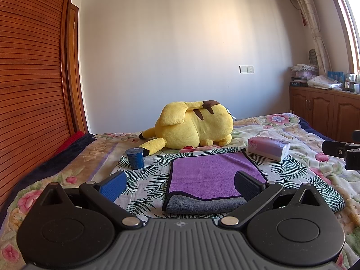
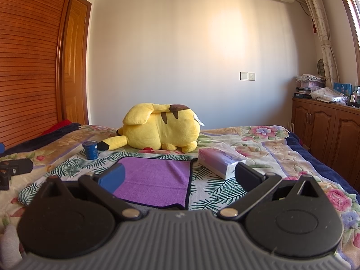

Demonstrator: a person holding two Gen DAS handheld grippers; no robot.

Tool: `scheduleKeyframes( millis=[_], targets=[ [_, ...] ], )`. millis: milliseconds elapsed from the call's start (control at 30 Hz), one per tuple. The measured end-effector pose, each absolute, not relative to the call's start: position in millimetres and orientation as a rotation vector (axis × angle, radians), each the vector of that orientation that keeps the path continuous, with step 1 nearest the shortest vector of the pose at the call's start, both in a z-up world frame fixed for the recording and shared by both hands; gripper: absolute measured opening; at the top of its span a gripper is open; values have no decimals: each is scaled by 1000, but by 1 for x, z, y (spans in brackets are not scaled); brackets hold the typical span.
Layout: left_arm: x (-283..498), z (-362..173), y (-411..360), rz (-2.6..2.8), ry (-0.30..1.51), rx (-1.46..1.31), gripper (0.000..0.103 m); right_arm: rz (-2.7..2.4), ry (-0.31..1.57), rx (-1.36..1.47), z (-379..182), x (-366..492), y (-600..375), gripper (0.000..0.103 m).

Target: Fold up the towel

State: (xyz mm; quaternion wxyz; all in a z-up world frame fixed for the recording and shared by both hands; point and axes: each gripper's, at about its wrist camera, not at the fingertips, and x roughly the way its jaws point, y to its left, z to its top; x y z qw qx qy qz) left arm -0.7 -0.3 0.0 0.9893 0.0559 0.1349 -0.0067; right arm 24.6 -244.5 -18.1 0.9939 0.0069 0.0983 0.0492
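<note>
A purple towel (image 1: 211,173) with a dark border and grey underside lies folded flat on a leaf-print cloth (image 1: 148,180) on the bed. It also shows in the right wrist view (image 2: 155,180). My left gripper (image 1: 180,185) is open and empty, held just above the towel's near edge; its right finger overlaps the towel's near right corner. My right gripper (image 2: 180,177) is open and empty, above the towel's near right part. Part of the right gripper shows at the right edge of the left wrist view (image 1: 344,150).
A yellow plush toy (image 1: 193,126) lies behind the towel. A blue cup (image 1: 135,158) stands at the towel's left. A tissue pack (image 1: 267,147) lies at its right. A wooden wardrobe (image 1: 33,78) is on the left, cabinets (image 1: 326,110) on the right.
</note>
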Motion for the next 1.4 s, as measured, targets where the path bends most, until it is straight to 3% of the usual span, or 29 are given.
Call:
scheduleKeyframes(
  millis=[1400],
  targets=[
    [31,-24,-10,-20,443,186,87,146,339,-46,-31,55,-231,103]
  ],
)
